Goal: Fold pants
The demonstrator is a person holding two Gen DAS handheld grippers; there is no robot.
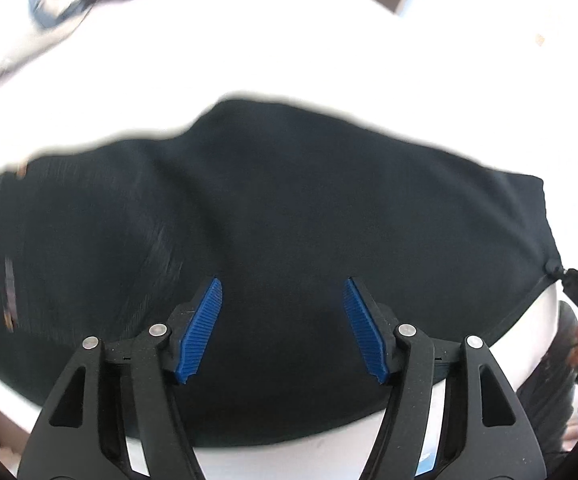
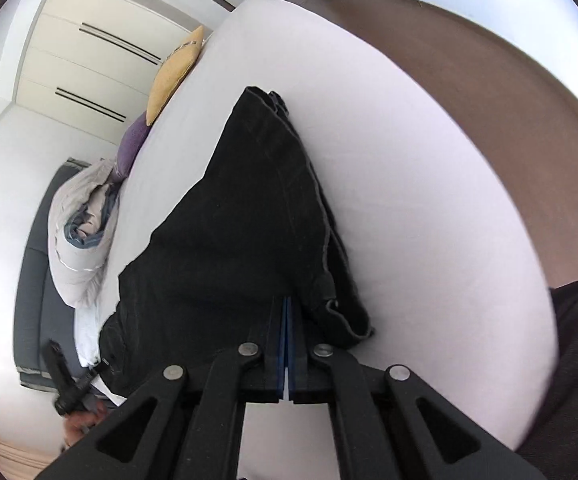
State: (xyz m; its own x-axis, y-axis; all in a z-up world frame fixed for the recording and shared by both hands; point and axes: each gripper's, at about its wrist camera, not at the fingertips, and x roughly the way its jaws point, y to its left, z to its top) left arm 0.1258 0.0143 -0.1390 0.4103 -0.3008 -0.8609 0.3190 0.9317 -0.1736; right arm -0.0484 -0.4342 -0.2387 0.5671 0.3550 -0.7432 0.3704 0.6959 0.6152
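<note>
A white bed (image 2: 429,200) carries a rolled duvet (image 2: 81,240), a purple pillow (image 2: 131,144) and a yellow cushion (image 2: 175,76) along its far edge. Black pants (image 1: 269,208) lie beneath the left gripper (image 1: 281,320), its jaws apart and empty; the right gripper (image 2: 287,320), jaws together, pinches their edge.

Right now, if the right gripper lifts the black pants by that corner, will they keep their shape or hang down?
Probably hang: the black pants already drape in soft wrinkles on the white bed. The cloth looks thick, so likely rather heavy. The shut right gripper pinches one edge only, so layers may slide apart.
</note>
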